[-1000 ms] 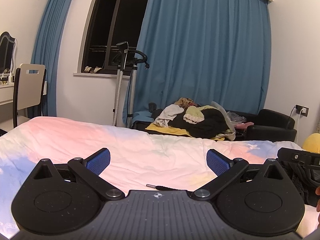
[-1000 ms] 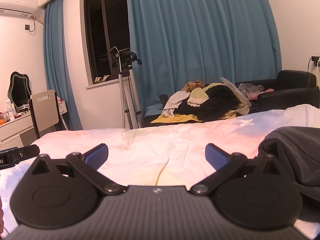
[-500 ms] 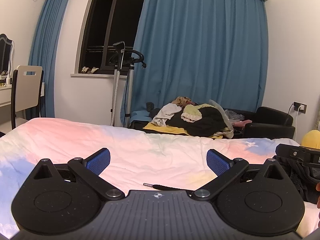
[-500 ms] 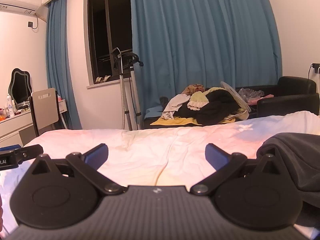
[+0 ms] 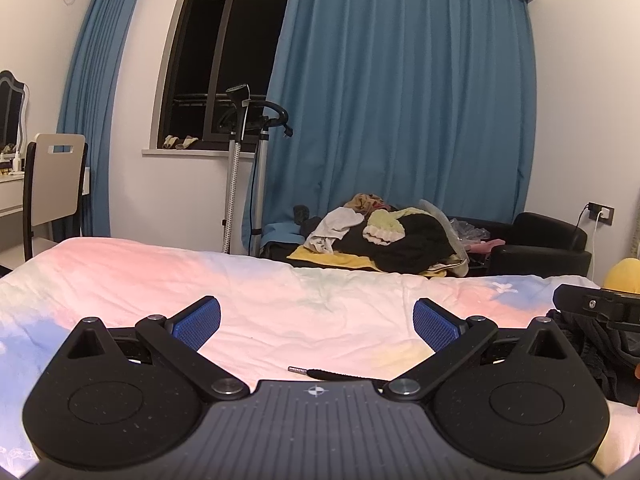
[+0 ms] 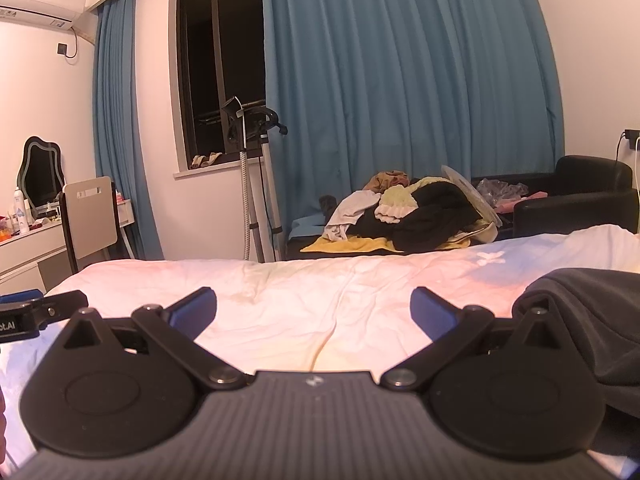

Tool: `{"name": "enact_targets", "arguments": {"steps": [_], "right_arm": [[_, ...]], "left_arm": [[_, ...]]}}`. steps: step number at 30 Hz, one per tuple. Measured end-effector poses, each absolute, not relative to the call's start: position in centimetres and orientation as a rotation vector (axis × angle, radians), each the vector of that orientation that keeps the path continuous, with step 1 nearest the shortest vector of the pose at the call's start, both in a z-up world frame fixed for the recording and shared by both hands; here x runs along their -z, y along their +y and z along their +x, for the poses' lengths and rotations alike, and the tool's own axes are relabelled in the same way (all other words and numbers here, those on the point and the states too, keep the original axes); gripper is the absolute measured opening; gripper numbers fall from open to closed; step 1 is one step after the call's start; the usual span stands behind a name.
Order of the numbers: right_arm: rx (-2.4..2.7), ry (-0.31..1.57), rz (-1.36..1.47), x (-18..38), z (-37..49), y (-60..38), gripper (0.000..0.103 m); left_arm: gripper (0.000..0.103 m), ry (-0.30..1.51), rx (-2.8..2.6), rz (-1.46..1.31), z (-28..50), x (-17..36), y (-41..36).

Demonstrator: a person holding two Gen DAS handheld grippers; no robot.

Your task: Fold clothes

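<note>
Both claws have tipped up a little since a second ago, so more of the wall and curtain shows above the bed (image 5: 280, 292) and the far room sits lower in each view; nothing on the bed has shifted. Left claw (image 5: 316, 316) and right claw (image 6: 314, 306) hang side by side over the pastel sheet, each with its blue pads spread wide and nothing between them. The dark garment (image 6: 580, 320) lies bunched on the bed to the right of the right claw, just beside its outer finger, and it shows only as a dark edge at the far right of the left wrist view. That makes the right claw much the nearer one. Crumpled as it is, I cannot tell its long axis or which way it points. A small dark pen-like tool (image 5: 320, 372) lies on the sheet just ahead of the left claw.
</note>
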State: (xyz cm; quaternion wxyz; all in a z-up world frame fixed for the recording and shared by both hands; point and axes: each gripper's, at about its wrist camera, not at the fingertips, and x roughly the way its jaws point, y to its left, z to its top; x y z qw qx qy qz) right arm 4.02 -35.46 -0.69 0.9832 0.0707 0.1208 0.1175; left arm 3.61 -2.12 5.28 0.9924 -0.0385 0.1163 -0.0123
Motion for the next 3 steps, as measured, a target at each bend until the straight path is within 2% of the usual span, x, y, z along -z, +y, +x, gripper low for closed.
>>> {"name": "enact_targets", "arguments": {"steps": [3], "right_arm": [[-0.234,0.245,0.14,0.66,4.05,-35.46,0.103]], "left_arm": [[0.103,0.236,0.028,-0.077,3.54,-5.35,-2.15]]}}
